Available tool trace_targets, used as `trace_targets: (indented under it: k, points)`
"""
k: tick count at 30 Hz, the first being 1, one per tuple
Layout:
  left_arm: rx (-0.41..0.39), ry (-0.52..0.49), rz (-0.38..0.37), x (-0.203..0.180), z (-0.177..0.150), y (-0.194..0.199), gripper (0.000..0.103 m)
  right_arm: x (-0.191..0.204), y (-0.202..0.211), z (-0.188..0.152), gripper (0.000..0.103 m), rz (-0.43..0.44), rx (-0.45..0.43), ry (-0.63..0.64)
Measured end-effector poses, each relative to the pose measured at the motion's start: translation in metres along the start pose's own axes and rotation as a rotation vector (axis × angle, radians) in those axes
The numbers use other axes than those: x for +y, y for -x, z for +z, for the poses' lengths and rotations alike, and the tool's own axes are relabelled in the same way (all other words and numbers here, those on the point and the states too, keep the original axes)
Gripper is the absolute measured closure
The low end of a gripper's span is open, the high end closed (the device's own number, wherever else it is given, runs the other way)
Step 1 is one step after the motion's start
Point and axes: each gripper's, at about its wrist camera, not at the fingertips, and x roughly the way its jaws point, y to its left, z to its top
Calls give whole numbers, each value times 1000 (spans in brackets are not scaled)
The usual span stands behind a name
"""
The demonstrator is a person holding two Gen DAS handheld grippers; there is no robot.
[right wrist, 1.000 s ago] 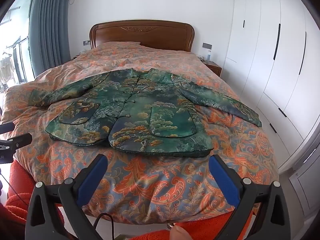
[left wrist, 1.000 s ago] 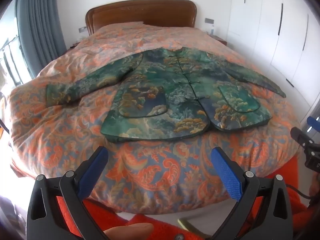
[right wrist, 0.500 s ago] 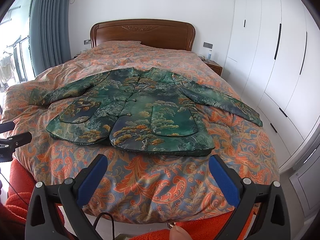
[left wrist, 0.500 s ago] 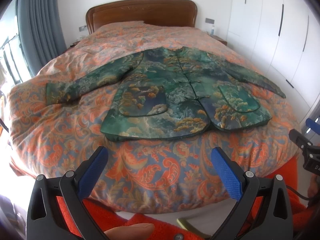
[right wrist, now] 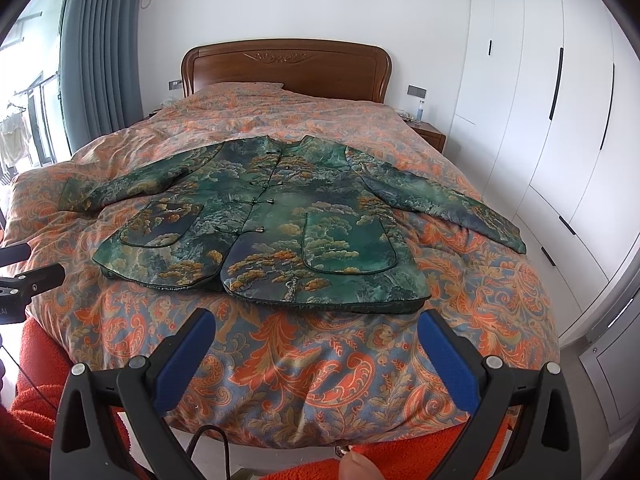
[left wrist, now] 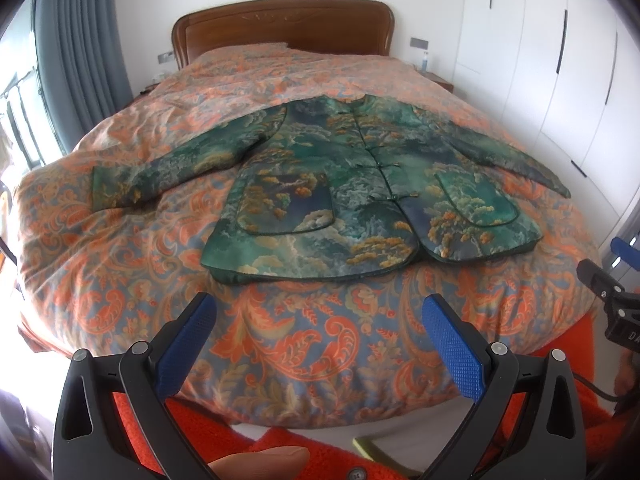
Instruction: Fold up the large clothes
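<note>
1. Left wrist view showed the left gripper (left wrist: 316, 320) with its 2 blue-padded fingers spread wide and nothing between them, hanging above the foot of the bed (left wrist: 120, 264), well short of the jacket (left wrist: 360, 200).
2. The right wrist view showed the right gripper (right wrist: 316, 338) the same way: spread wide, empty, pointed at the hem from the near edge.
3. The jacket lay face up on the patterned quilt (right wrist: 304, 360), buttoned down the front, collar toward the headboard (right wrist: 286, 68) and hem toward the person. Both sleeves (right wrist: 440, 208) were stretched out to the sides, the body smooth and flat. That layout looked deliberate: a spread, fastened garment gives clean fold lines.
4. Each gripper sat roughly opposite 1 half of the hem, probably so each could take its own side.
5. No fold was visible, so the task seemed to be at its start.
6. The next move would likely be a reach forward to a sleeve or hem corner. The cloth looked thick and padded, so a pinch might need to catch the whole edge, and the soft quilt beneath could bunch up with it.
</note>
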Motion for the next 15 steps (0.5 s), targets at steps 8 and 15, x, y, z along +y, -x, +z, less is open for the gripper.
trace_targets:
  k: [8,15]
  points:
    - [0,0,-1,0,0,0,1,0,0,0,0,1,1,0]
    - [0,1,-1,1,0,0,1,0,0,-1,0,2,1,0]
